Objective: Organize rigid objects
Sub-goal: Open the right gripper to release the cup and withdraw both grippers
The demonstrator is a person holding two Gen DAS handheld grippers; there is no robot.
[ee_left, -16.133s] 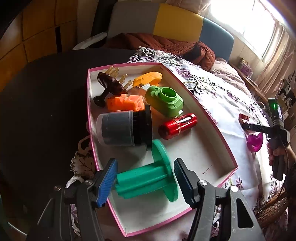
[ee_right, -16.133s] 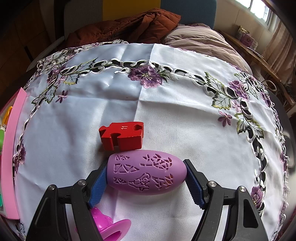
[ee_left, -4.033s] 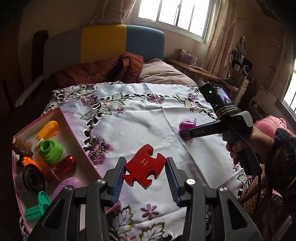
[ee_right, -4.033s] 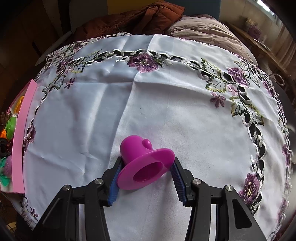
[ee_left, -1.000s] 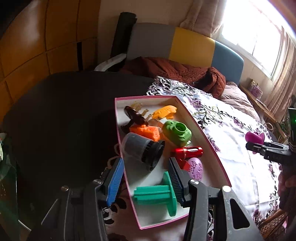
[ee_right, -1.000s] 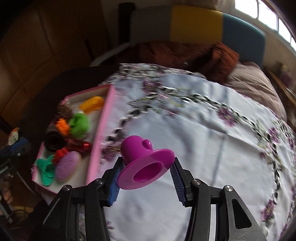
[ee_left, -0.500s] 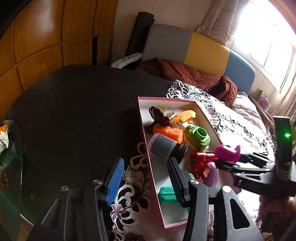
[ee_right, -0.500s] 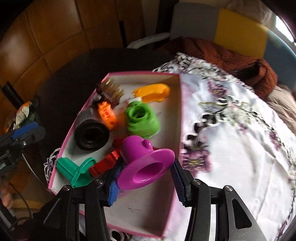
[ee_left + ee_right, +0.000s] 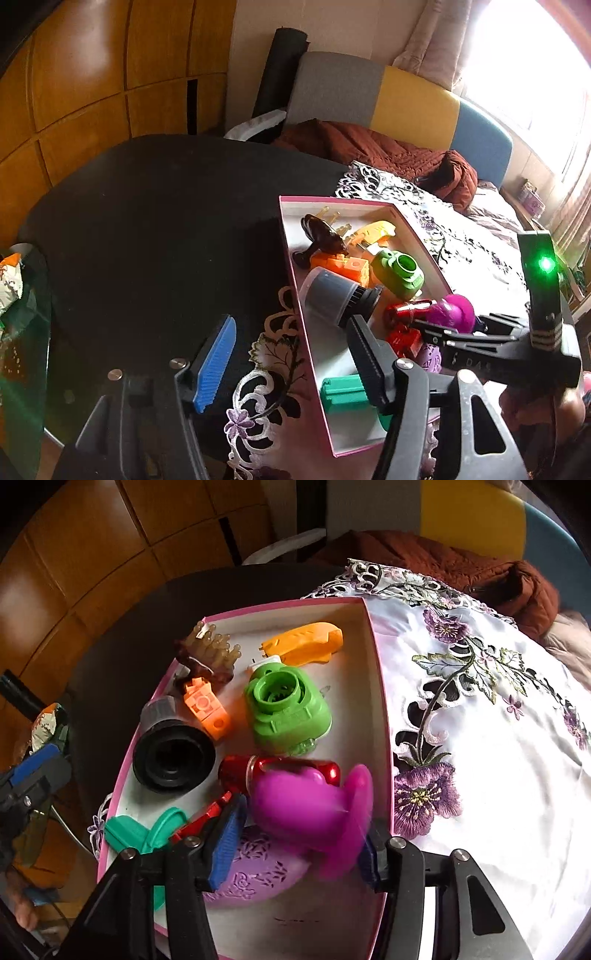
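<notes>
Pink-rimmed box: magenta funnel-shaped piece (motion-blurred) between spread fingers of right gripper, grip uncertain, over crowded red cylinder and lilac egg. Left gripper: wide open, empty.

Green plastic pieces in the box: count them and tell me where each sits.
2. The light green camera-shaped toy sits mid-box beside the orange block; the teal spool lies at the near left corner. Others may hide under the magenta piece.
</notes>
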